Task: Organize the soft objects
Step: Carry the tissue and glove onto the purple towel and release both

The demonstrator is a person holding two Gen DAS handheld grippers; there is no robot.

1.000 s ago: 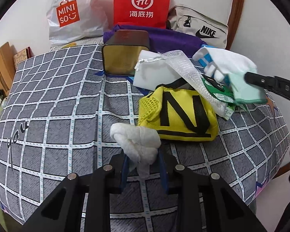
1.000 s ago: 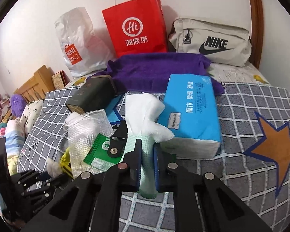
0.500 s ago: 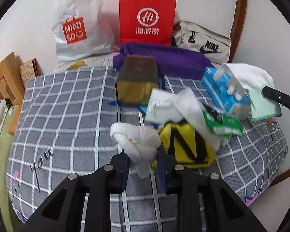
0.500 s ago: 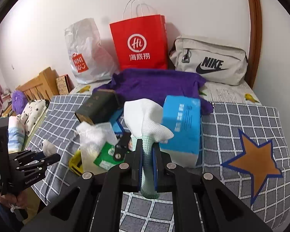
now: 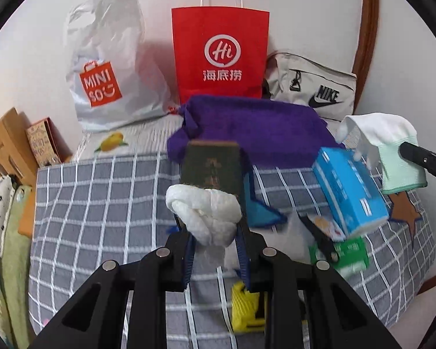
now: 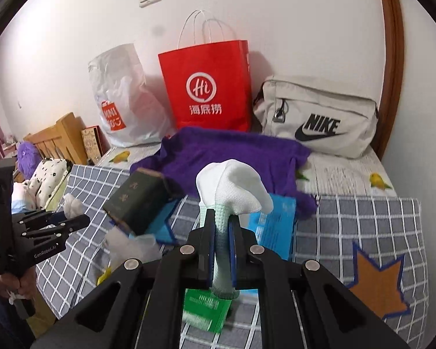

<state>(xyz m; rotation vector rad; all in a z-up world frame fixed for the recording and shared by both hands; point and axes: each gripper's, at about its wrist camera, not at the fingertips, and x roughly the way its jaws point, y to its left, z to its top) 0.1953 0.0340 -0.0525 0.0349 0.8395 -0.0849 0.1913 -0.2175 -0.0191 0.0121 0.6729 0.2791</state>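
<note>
My left gripper is shut on a knotted white cloth bundle and holds it above the checked bed cover. My right gripper is shut on a white sock with a mint-green cuff, held upright above the bed. The same sock shows at the right edge of the left wrist view. The left gripper with its bundle shows at the left of the right wrist view. A purple towel lies at the back of the bed.
On the bed lie a dark green box, a blue tissue pack, a green packet and a yellow mesh pouch. A Miniso bag, red paper bag and Nike bag stand against the wall.
Both grippers have risen and pulled back from the bed with their loads. The clutter now sits lower in both views, and more wall shows.
</note>
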